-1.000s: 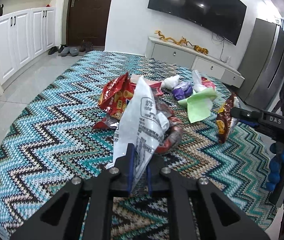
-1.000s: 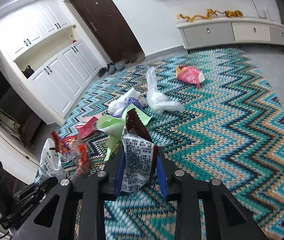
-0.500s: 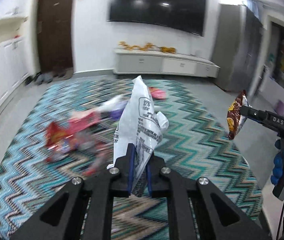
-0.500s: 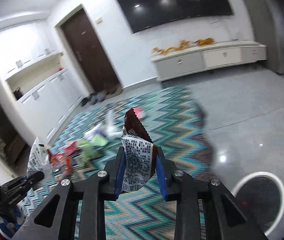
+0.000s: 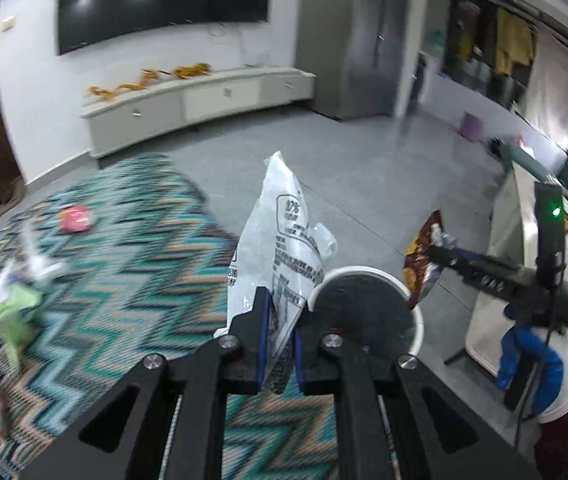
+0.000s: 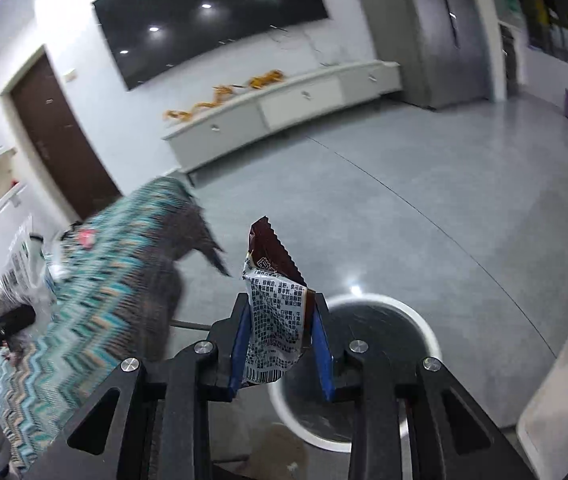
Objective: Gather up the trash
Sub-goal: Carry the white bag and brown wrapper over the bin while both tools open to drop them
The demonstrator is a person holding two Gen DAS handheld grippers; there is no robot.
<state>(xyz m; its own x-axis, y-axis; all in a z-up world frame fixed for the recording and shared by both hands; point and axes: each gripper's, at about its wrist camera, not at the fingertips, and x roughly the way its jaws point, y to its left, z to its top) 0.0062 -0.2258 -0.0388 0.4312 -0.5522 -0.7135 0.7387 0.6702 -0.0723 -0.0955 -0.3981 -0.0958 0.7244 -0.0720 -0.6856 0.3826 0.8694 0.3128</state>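
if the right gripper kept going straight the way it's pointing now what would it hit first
Most likely the white-rimmed trash bin. The right gripper, shut on a brown wrapper, points down at the bin's dark opening just beyond its fingertips, with nothing visible between. Depth is hard to judge in this fisheye view.

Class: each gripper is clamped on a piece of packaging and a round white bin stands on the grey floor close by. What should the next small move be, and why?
Probably carry both over the round white bin before releasing. The right gripper, shut on the brown printed wrapper, is at its rim; the left gripper, holding the white printed plastic bag, is beside it.
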